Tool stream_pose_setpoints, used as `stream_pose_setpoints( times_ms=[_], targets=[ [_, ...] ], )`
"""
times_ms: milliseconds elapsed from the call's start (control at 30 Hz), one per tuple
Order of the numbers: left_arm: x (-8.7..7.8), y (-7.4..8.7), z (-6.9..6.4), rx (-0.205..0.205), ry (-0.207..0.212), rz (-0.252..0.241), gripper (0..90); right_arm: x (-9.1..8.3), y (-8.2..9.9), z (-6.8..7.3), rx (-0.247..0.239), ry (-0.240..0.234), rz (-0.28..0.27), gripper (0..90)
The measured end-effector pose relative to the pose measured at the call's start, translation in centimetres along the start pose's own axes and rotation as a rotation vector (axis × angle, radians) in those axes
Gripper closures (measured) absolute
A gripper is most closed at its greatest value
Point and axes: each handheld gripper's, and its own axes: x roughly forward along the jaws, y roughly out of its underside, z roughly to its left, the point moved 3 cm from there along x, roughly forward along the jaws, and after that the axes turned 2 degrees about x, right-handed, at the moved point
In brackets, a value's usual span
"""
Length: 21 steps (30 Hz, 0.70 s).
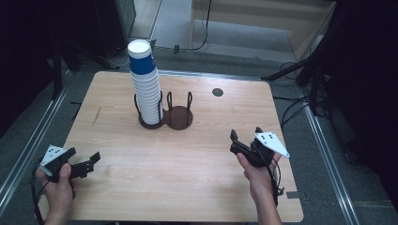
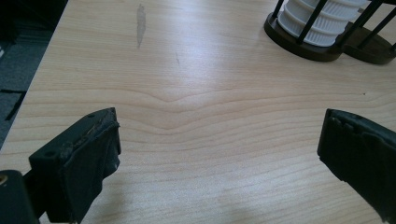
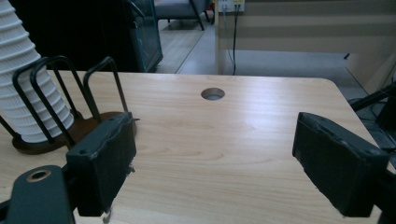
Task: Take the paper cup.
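A: Start big. What carries everything?

B: The wooden surface (image 1: 187, 164), with a small round hole (image 1: 217, 92) near its far edge. On its far half stands the cup stack (image 1: 145, 84), a tall column of ribbed white cups with a blue band near the top, upright in the left ring of a dark 2-ring wire holder (image 1: 165, 117). The right ring is empty.

A: And the tools?

B: The left tool (image 1: 87, 162) sits low at the near left corner, jaws spread wide with nothing but bare wood between them (the left gripper view looks straight through the gap). The right tool (image 1: 245, 135) is at the near right, raised off the wood, jaws partly open and holding nothing.

A: Which way does the stack lie from them?

B: Ahead of both, toward the far side, its long axis vertical. From the right tool it lies forward and to the left; from the left tool, forward and to the right. Neither is close. I'd judge the right tool somewhat better placed, since it is lifted and points toward the holder.
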Motion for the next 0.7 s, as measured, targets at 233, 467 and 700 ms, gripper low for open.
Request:
stream_pose_setpoints(
  times_ms=[233,467,700],
  targets=[
    [0.0,0.0,0.0,0.002,0.000,0.001,0.2,1.1,-1.2,2.1,-0.029,-0.032,0.013,13.5],
    [0.0,0.0,0.0,-0.002,0.003,-0.001,0.2,2.0,-1.5,3.5,-0.042,-0.052,0.025,13.5],
    [0.0,0.0,0.0,-0.003,0.004,0.001,0.2,2.7,-1.7,5.3,-0.050,-0.077,0.031,13.5]
  ],
)
